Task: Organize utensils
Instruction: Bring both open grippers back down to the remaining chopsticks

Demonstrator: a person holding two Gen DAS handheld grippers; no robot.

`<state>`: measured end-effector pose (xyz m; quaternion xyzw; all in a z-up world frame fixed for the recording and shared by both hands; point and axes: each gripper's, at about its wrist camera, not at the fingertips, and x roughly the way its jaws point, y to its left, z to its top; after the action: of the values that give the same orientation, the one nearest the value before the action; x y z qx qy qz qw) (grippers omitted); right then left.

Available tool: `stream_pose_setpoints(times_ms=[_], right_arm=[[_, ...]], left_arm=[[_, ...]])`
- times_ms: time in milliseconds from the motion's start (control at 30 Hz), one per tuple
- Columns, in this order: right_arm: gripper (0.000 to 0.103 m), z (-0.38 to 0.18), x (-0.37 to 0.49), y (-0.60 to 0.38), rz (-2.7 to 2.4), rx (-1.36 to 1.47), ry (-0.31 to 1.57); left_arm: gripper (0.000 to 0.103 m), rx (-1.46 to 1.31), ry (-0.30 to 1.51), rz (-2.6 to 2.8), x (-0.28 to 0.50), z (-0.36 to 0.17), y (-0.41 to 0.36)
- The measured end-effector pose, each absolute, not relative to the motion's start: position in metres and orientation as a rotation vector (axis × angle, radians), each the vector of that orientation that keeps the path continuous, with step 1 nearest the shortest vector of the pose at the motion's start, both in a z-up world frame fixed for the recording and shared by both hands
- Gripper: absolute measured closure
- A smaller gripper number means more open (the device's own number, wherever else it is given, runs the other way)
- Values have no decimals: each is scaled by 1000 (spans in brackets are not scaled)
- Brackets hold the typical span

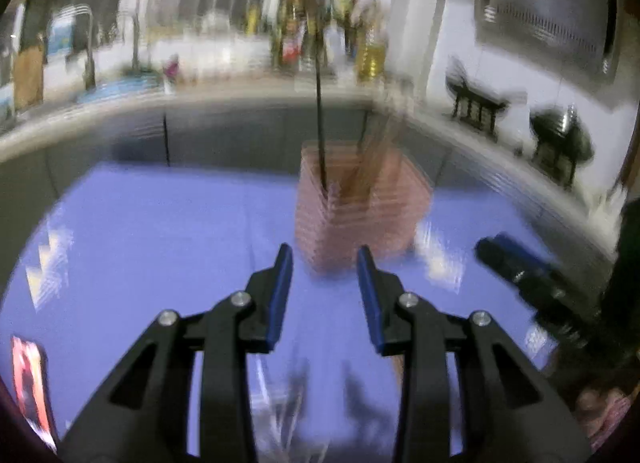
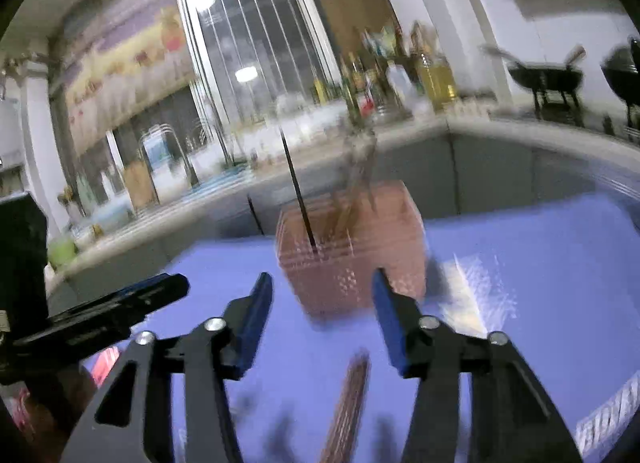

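Both my jaws, left gripper (image 1: 325,259) and right gripper (image 2: 322,285), stand part open, holding nothing. Next utensil: the brown stick (image 2: 350,395) (blurred) on the bench (image 2: 540,263) before the pink holder (image 2: 356,263); it needs lowering, then closing.

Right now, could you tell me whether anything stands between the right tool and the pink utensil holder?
Nothing visible does. The right tool is open and empty, and only bare blue tabletop lies before the pink perforated plastic utensil holder. A brown stick lies below the tool.

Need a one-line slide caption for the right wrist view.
Right gripper, jaws open and empty, faces a pink utensil basket on the blue tabletop.
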<state>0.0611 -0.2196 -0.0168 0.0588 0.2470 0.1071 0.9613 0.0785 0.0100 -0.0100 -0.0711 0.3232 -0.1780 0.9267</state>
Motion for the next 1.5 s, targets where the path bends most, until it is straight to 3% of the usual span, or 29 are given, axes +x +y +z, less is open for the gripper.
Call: stream_pose_setpoints(times_ms=[100, 167, 333, 833, 1500], right_arm=[[84, -65, 46, -226, 176, 121, 685], [88, -88, 38, -231, 153, 130, 775], [88, -114, 24, -224, 167, 108, 887], [88, -119, 14, -199, 137, -119, 867], [88, -114, 14, -246, 126, 97, 820]], left_arm=[[72, -137, 799, -406, 66, -57, -2], [72, -145, 851, -444, 58, -74, -8], [72, -156, 926, -524, 45, -97, -26], [72, -151, 983, -566, 48, -99, -48], [71, 58, 970, -452, 49, -101, -96]])
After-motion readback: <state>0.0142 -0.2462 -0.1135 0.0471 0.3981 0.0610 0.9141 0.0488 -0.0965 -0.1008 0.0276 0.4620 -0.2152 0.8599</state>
